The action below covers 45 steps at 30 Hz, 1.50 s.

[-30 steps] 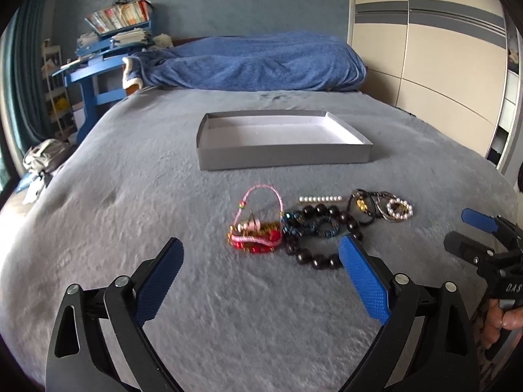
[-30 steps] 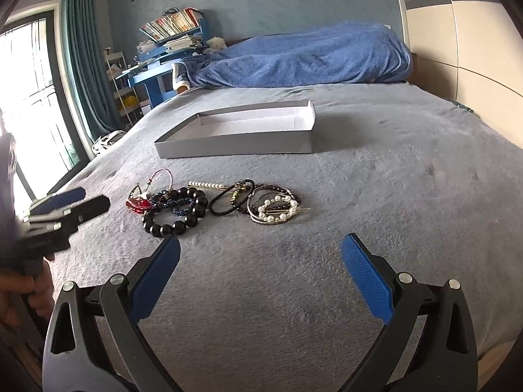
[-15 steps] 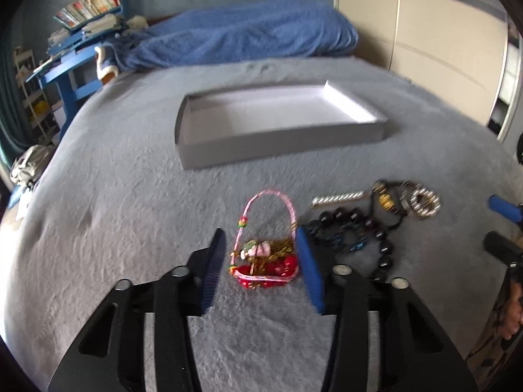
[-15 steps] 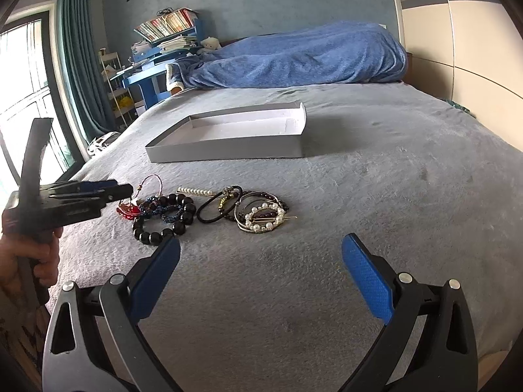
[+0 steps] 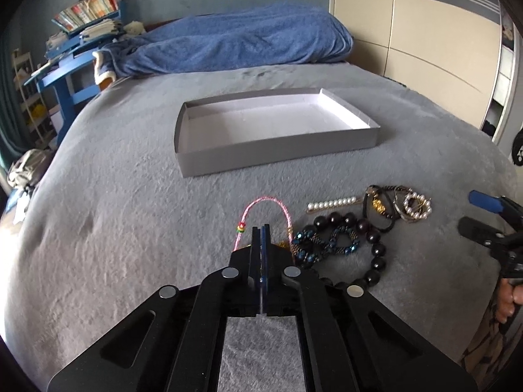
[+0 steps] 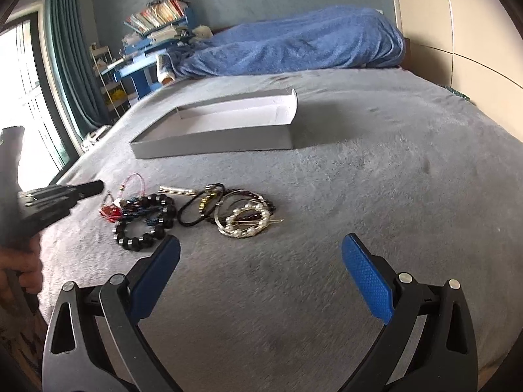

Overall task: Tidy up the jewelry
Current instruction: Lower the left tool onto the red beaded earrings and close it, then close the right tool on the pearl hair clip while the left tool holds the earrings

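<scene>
Left hand-held gripper (image 5: 261, 228), centre-bottom of the left wrist view: jaws just closed, pads pressed together over the pink-cord bracelet (image 5: 261, 200). Whether they pinch it I can't tell; the red charm end is hidden behind them. Likely first pick, being the leftmost piece of the jewelry pile (image 6: 193, 212) at frame centre on the bed (image 6: 392, 179). Grey tray (image 5: 278, 150) behind is empty, probably the drop target. Right hand-held gripper (image 6: 261, 268) is spread, nothing between its pads. A second ago the left jaws were wide open, further back.
</scene>
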Motion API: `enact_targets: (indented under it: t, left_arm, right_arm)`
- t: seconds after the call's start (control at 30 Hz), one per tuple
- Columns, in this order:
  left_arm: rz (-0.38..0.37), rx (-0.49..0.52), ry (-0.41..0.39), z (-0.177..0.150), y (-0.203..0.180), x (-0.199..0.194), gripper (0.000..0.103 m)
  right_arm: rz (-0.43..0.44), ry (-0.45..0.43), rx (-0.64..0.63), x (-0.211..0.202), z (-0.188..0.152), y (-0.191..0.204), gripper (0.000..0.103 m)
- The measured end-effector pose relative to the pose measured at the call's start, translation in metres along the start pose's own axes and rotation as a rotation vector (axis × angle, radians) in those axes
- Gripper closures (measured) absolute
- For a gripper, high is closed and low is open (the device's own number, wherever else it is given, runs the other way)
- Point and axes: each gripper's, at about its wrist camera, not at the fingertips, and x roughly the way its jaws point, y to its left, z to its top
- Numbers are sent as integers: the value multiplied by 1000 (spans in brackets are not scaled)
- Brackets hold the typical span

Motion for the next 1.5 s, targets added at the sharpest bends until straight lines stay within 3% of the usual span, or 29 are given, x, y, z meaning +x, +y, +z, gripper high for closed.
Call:
enact_targets:
  t: [0.23,0.47,0.57,0.63,0.7,0.97,1.33,1.5]
  left_arm:
    - [-20,-9,-7,3,3,-5,102]
    - [-28,30,48,0,0,8,102]
    - [-20,39,78,-3,0,18,101]
    - [-18,42,93,-5,1,22,101]
    - [-21,41,104,-8,1,25,101]
    - [-40,37,39,-7,-2,9,102]
    - [-77,-7,-124,34,3,-39,103]
    - [-95,10,-92,38,3,-40,102]
  right_arm:
    - [-9,52,-83,23,13,4,5]
    - [-27,99,-195,46,18,20,8]
    - [-29,123,-204,55,17,21,28]
    - [-23,137,-195,59,15,18,47]
    - [-7,128,-186,58,14,16,53]
    - [35,65,-135,43,18,8,54]
    - [60,2,-78,24,32,5,54]
    - [67,-11,-73,20,36,7,54]
